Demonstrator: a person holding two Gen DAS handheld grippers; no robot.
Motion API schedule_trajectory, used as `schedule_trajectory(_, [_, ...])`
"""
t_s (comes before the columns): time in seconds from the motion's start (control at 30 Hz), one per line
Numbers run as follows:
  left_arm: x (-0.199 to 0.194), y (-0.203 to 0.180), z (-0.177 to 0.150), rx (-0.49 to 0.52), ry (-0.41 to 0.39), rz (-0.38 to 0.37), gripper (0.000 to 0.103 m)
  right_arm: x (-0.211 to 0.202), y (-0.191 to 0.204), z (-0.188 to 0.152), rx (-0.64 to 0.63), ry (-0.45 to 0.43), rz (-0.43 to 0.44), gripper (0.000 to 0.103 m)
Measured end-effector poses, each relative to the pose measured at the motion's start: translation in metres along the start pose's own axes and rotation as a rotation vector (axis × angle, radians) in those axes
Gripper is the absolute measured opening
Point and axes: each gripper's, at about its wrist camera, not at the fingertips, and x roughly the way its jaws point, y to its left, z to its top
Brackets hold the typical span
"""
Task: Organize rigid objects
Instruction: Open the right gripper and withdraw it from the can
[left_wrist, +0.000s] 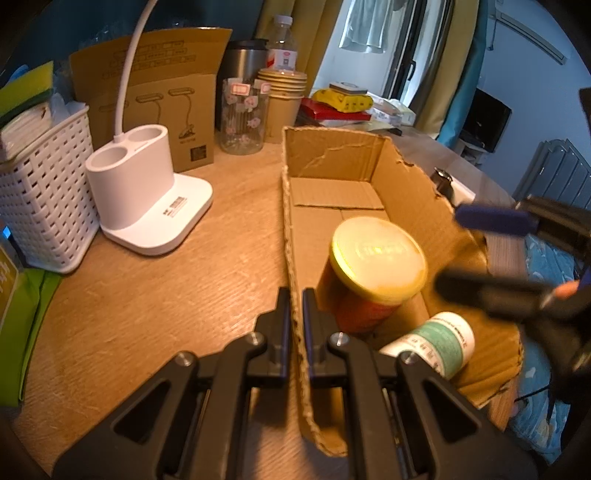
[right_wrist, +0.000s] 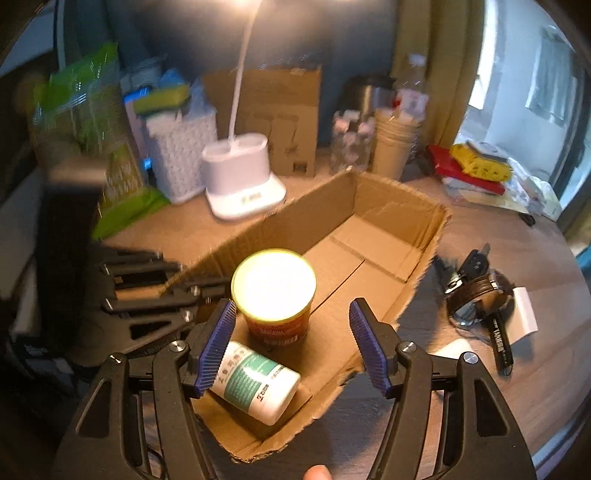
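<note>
On the cluttered wooden worktop (left_wrist: 147, 295) our left tool (left_wrist: 295, 306), angled downward, is clamped on the cardboard box (left_wrist: 332, 192) wall. Our right tool (right_wrist: 291, 339) hangs with jaws apart above the upright yellow-lidded can (right_wrist: 273, 284) and lying white bottle (right_wrist: 258, 380) inside.

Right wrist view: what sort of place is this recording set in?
Most likely a lived-in room at home, at a cluttered wooden desk. A white desk lamp with a pen-holder base, a stack of paper cups and curtains by a window point that way, not a lab or workshop.
</note>
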Motion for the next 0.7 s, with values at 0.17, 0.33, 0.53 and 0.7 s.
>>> schedule_trajectory(0.17, [0.0, 0.0, 0.0, -0.001, -0.001, -0.001, 0.007, -0.019, -0.023, 0.004, 0.082, -0.086, -0.069, 0.081])
schedule_trajectory(0.33, [0.0, 0.0, 0.0, 0.0, -0.001, -0.001, 0.007, -0.035, -0.057, -0.003, 0.211, -0.154, -0.133, 0.081])
schedule_trajectory(0.53, [0.0, 0.0, 0.0, -0.001, -0.002, -0.001, 0.007, -0.041, -0.089, -0.017, 0.295, -0.134, -0.21, 0.081])
schedule_trajectory(0.7, [0.0, 0.001, 0.0, -0.002, -0.002, -0.002, 0.007, -0.042, -0.105, -0.029, 0.339, -0.123, -0.253, 0.081])
